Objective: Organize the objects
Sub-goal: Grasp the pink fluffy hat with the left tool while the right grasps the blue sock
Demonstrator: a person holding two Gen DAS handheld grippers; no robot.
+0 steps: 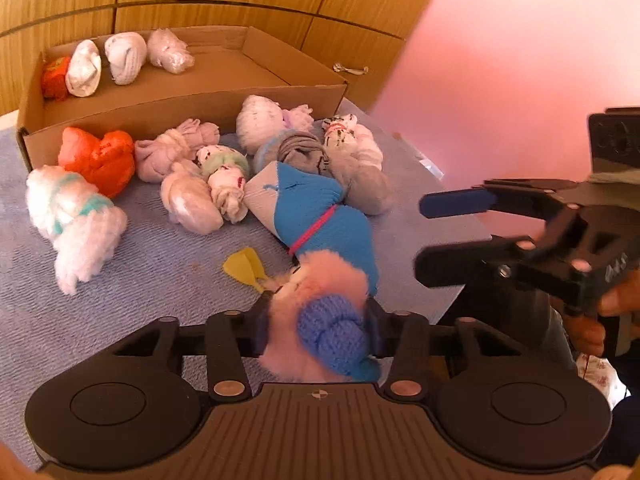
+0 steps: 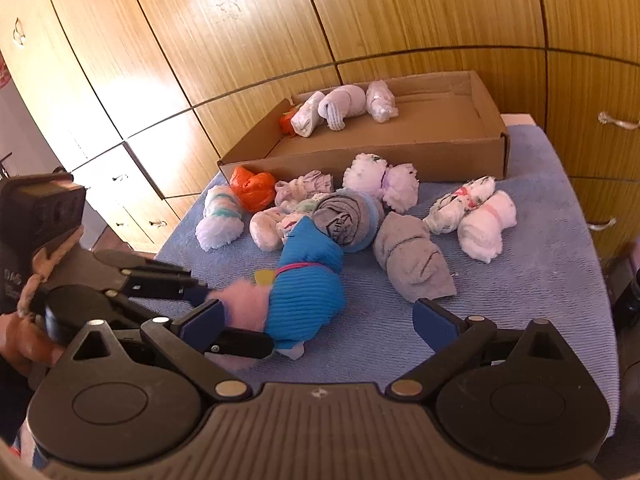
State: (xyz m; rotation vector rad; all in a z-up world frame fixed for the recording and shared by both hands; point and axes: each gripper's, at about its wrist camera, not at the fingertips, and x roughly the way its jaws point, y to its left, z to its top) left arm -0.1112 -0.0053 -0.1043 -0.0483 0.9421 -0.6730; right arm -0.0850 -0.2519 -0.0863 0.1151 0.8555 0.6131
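Note:
My left gripper point(image 1: 316, 320) is shut on a fluffy pink and blue sock bundle point(image 1: 320, 320), held just above the blue mat; the same bundle shows in the right wrist view point(image 2: 244, 304). My right gripper point(image 2: 320, 320) is open and empty, over the mat near a bright blue sock roll point(image 2: 308, 292) with a pink band. In the left wrist view the right gripper point(image 1: 424, 232) hovers at the right. Several rolled socks lie in a pile on the mat point(image 2: 520, 300). A cardboard box point(image 2: 400, 152) behind holds several rolls along its back wall.
Wooden wardrobe doors point(image 2: 240, 40) with metal handles stand behind the box. The mat's right edge drops off near my right gripper point(image 1: 460, 216). A small yellow piece point(image 1: 244, 266) lies on the mat near the blue roll. An orange roll point(image 1: 98, 156) sits by the box front.

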